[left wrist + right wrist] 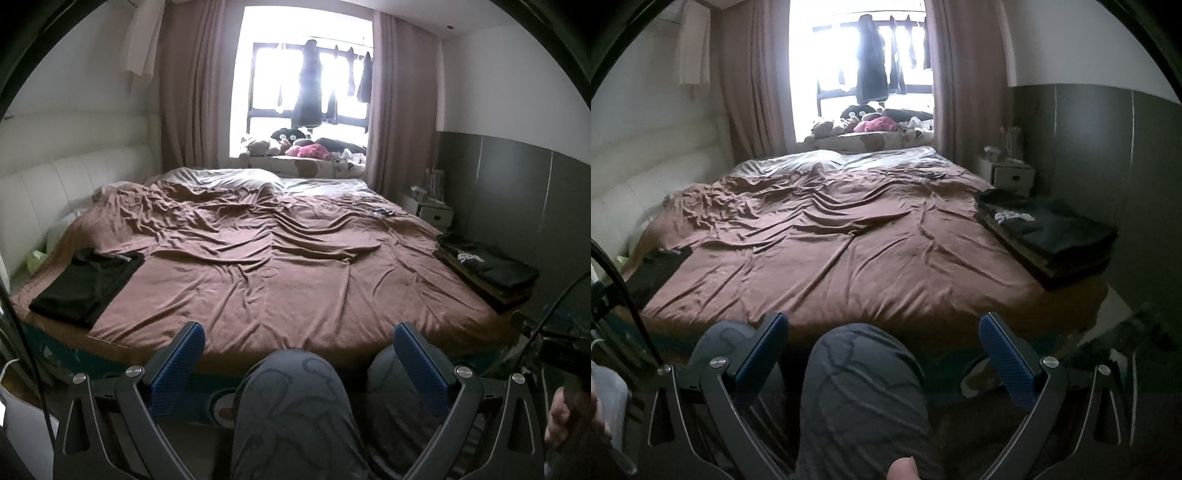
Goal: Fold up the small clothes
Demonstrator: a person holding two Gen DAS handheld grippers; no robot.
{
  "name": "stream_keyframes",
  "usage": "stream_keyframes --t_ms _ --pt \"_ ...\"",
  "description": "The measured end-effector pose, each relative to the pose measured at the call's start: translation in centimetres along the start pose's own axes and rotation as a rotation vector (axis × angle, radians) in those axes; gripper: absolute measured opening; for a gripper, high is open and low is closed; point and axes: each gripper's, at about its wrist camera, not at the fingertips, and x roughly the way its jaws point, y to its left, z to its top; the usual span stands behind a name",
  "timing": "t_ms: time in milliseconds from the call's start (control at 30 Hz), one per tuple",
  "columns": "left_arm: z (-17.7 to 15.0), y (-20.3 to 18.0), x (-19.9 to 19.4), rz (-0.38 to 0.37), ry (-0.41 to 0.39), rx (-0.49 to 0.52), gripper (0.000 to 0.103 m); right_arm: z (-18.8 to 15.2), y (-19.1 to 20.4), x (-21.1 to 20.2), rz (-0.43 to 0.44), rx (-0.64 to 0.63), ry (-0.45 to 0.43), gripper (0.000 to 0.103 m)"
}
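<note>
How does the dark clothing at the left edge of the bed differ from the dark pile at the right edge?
The black garment on the left lies as a single flat folded piece, while the stack on the right is several layers high. The stack's top item shows a white print; the left garment looks plain black. The stack's lower layers look brownish; the left piece is one colour. Both are dark, folded, and rest on the brown bedspread near its edges.

No legible text, label, brand or number appears in either view. The folded black garment atop the stack at the bed's right edge [487, 266] bears a white printed mark, too blurred to read.
</note>
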Motion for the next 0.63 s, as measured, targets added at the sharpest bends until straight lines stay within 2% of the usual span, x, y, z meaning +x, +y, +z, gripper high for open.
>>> stream_keyframes --t_ms 633 --pt "-0.5 -1.2 -1.6 -0.006 -0.035 0.025 0.103 -0.5 0.3 -0.8 -0.026 -0.023 -0.015 0.103"
